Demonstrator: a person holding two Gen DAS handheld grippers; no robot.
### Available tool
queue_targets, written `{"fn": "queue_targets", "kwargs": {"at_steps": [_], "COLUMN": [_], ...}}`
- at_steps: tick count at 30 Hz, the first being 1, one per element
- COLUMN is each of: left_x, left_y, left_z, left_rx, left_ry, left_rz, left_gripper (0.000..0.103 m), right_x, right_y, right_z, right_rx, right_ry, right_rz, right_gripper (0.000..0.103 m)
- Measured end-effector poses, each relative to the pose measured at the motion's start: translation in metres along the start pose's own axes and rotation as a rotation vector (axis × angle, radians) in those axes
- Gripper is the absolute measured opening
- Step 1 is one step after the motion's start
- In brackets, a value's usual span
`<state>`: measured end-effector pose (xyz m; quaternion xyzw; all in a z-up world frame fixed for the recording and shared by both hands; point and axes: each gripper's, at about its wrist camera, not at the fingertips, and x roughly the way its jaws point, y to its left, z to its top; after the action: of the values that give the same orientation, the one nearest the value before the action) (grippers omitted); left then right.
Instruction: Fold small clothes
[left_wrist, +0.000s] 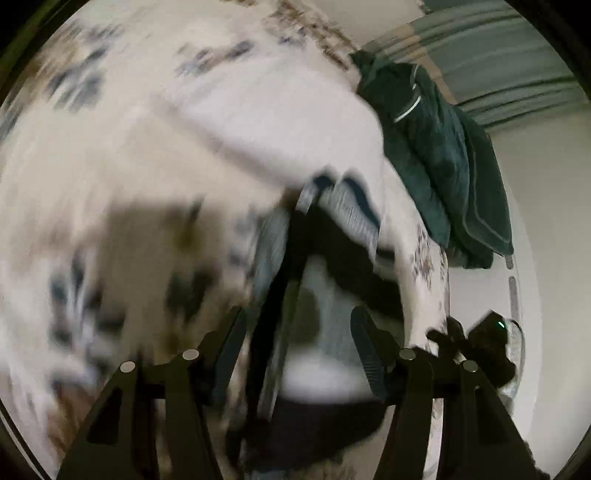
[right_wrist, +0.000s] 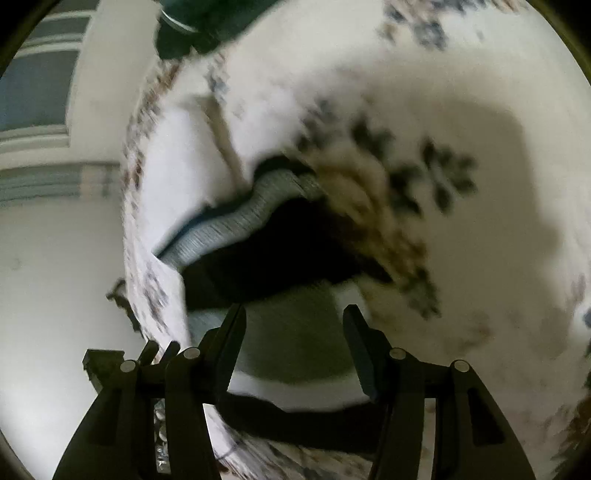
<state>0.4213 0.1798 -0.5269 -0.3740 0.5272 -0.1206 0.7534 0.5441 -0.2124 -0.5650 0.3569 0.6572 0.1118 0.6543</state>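
Hovering over the bed (left_wrist: 110, 155), both grippers w/ jaws apart, nothing pinched. Left gripper (left_wrist: 295, 339) sits just above the small garment (left_wrist: 325, 332), black, grey & white, lying near the bed's edge. Right gripper (right_wrist: 293, 336) is above the same garment (right_wrist: 280, 258). Dark green blanket (left_wrist: 443, 158) heaped at the bed's far corner. Both views blurred.

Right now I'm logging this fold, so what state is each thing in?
left gripper: open, over the garment.
right gripper: open, nothing gripped.
small garment: crumpled, unfolded, on the bedsheet.
floral bedsheet: spread flat under the garment.
dark green blanket: bunched at the bed's edge.
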Motion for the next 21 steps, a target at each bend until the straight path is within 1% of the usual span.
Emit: {"fn": "queue_targets", "kwargs": {"at_steps": [2,3,4,5,7,8,9,10,11,13,14,16,18,21], "left_x": [-0.010,-0.015,-0.018,-0.019,-0.006,0.002,0.012,0.023,0.036,0.060,0.070,0.087,0.096,0.103], "left_y": [0.015,0.019,0.021,0.020,0.015,0.012,0.009,0.007,0.005,0.002,0.001,0.000,-0.002,-0.002], "left_z": [-0.037,-0.056,-0.073,-0.091,-0.124,-0.134,-0.144,-0.150,-0.156,-0.162,-0.162,-0.158,-0.153,-0.143], "left_rx": [-0.075,-0.107,-0.129,-0.150,-0.200,-0.214,-0.221,-0.225,-0.232,-0.256,-0.268,-0.306,-0.326,-0.378], "left_ry": [0.026,0.037,0.043,0.048,0.099,0.110,0.114,0.116,0.119,0.109,0.092,0.045,0.009,-0.063], "left_rz": [-0.041,-0.067,-0.083,-0.103,-0.202,-0.215,-0.228,-0.235,-0.220,-0.215,-0.203,-0.216,-0.203,-0.176], "left_gripper": [0.056,0.065,0.069,0.071,0.078,0.082,0.082,0.082,0.082,0.082,0.082,0.082,0.082,0.083], "right_x": [0.001,0.004,0.008,0.012,0.032,0.042,0.051,0.061,0.070,0.088,0.097,0.110,0.119,0.126], "right_y": [-0.017,-0.023,-0.028,-0.033,-0.038,-0.038,-0.038,-0.037,-0.036,-0.033,-0.031,-0.022,-0.014,-0.007], "right_z": [-0.004,-0.001,0.003,0.007,0.024,0.033,0.041,0.049,0.057,0.069,0.073,0.078,0.082,0.084], "right_rx": [0.001,-0.002,-0.006,-0.008,-0.013,-0.021,-0.033,-0.045,-0.051,-0.068,-0.083,-0.128,-0.171,-0.186], "right_ry": [0.024,0.038,0.056,0.076,0.124,0.146,0.168,0.199,0.229,0.285,0.312,0.365,0.409,0.437], "right_rz": [0.006,0.019,0.035,0.060,0.119,0.145,0.170,0.205,0.227,0.245,0.245,0.245,0.240,0.241], "right_gripper": [0.069,0.071,0.073,0.075,0.077,0.080,0.083,0.084,0.084,0.084,0.084,0.087,0.087,0.087]}}
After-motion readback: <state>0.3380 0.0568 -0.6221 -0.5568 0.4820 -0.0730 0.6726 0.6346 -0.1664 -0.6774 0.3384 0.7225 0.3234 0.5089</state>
